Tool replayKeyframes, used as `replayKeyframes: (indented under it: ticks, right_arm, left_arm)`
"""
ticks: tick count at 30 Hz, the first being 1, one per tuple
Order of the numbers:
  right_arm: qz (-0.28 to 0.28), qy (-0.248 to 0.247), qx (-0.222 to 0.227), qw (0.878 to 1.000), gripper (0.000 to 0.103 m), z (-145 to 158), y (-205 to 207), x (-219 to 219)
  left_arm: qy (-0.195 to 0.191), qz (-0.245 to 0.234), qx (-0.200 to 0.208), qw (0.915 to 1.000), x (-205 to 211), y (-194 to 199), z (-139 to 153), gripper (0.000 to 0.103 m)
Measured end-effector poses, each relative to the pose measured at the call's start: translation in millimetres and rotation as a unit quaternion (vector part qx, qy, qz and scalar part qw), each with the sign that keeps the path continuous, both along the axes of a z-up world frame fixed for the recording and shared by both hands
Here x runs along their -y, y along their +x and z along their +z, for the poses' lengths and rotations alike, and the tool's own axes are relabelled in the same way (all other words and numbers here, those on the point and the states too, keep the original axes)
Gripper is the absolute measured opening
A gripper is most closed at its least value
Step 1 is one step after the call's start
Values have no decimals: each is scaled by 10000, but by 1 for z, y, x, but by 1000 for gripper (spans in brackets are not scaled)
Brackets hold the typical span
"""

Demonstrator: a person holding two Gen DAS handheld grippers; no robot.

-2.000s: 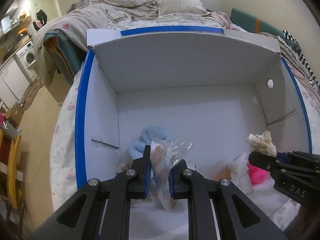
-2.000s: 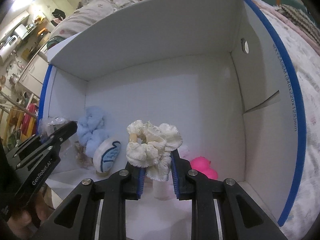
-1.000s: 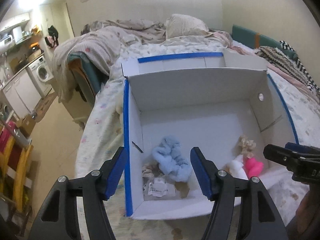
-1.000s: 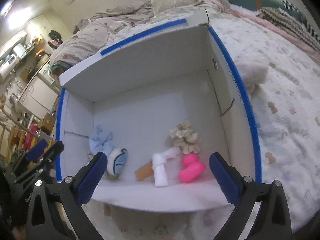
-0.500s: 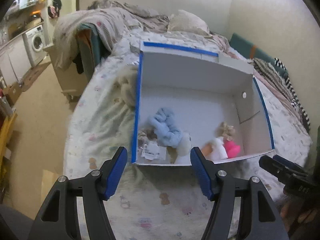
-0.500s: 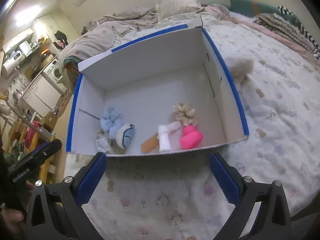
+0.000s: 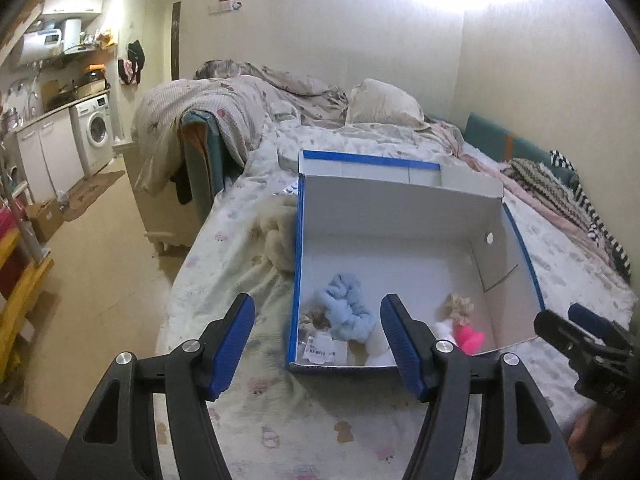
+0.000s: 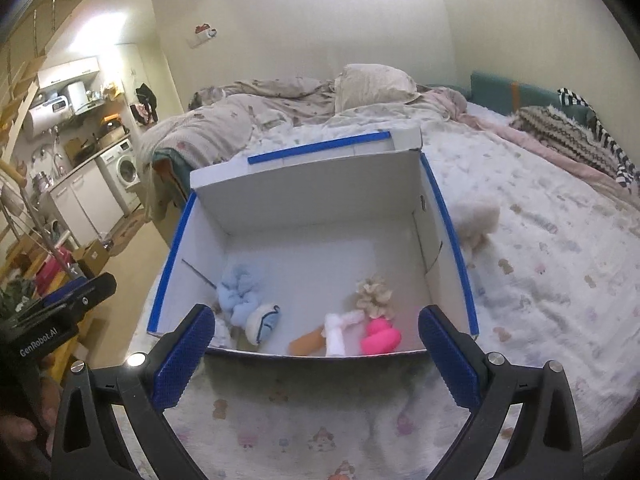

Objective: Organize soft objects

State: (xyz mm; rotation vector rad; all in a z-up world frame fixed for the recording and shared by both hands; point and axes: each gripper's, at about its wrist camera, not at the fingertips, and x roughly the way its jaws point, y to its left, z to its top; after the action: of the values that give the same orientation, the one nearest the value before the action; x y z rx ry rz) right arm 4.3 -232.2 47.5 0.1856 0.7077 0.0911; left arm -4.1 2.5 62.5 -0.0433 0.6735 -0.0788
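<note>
A white cardboard box with blue edges (image 7: 400,216) (image 8: 312,200) stands on the bed. Inside lie a light blue scrunchie (image 7: 346,310) (image 8: 240,286), a cream scrunchie (image 7: 459,305) (image 8: 372,294), a pink duck toy (image 7: 470,336) (image 8: 380,336), a white and orange item (image 8: 334,334), a blue-white plush (image 8: 262,322) and a clear bag with a label (image 7: 322,348). My left gripper (image 7: 318,344) is open and empty, above the bed in front of the box. My right gripper (image 8: 314,356) is open and empty, also in front of the box.
A beige fluffy item (image 7: 276,236) lies on the bed left of the box, another (image 8: 478,216) to its right. Rumpled bedding and a pillow (image 7: 380,104) lie behind. Floor, washing machine (image 7: 96,132) and cabinets are at left.
Both grippers let go of the bagged item and the cream scrunchie into the box, opened, and pulled back and up away from the box.
</note>
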Motion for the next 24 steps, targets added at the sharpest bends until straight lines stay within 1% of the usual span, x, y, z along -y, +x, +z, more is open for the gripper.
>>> replayKeyframes:
  ticks: [2,3,4,5,6,8,11,16,24]
  right_arm:
    - [-21,37,-45,10000,103,-1,2,2]
    - [-40,50,-65,10000,103,-1,3,2]
    - [-67,48,-76,9999,103,-1,4,3]
    - [-86,32,-83,9999,103,-1,3,3]
    - [-100,18,-90,9999,103,-1,4,3]
    - [-121,-17,-95,9999,103,-2,5,3]
    - [-136,-139,-110,9998,103,-3,5,0]
    - [-144,-265,-77,9995,103,-2,5,-3]
    - [-153,-341,-71,9993,103,-3,6,-3]
  left_arm:
    - [43,-70,-31,10000,3,1,-1,63]
    - [59,-94,-35,9999,5,1,-2,67]
    - [77,-150,-52,9998,7,1,-4,81]
    - [102,-172,-59,9998,9,2,-5,90]
    - [135,-151,-38,9998,10,2,-6,103]
    - [214,-157,-36,9996,13,3,-7,103]
    - [213,-178,-159,9995,14,5,-12,103]
    - [270,-101,-231,9993,11,8,-15,103]
    - [224,-42,-284,9993,7,11,-17,103]
